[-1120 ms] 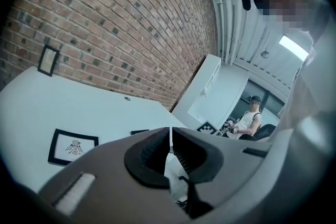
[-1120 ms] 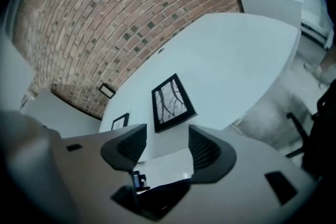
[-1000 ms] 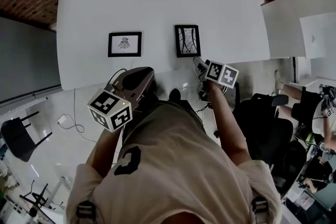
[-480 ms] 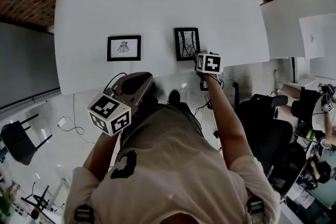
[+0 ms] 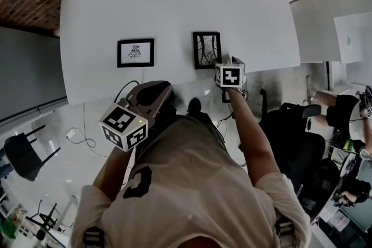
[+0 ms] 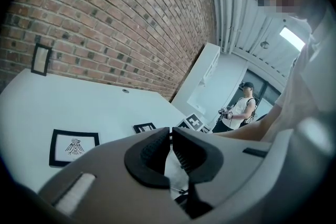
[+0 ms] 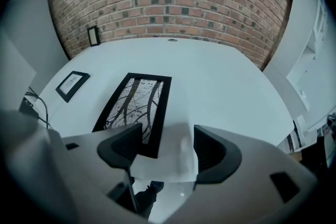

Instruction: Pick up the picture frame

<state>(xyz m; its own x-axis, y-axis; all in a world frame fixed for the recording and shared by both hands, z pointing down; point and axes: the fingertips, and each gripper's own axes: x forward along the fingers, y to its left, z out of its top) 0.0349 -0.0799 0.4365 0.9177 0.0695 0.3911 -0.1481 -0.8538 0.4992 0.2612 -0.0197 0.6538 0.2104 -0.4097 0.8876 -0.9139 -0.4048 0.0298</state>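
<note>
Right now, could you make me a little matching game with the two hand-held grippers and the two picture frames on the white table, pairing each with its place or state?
Things:
1 left gripper
2 right gripper
3 bird-drawing frame
4 branch-pattern frame

Places or states:
A lies flat just ahead of open jaws
B jaws open, at the table near edge
C jaws shut, empty
D lies flat on the table's left part

Pairs: 1-C, 2-B, 3-D, 4-A.

The right gripper's jaws have just been opening; they grip nothing.
</note>
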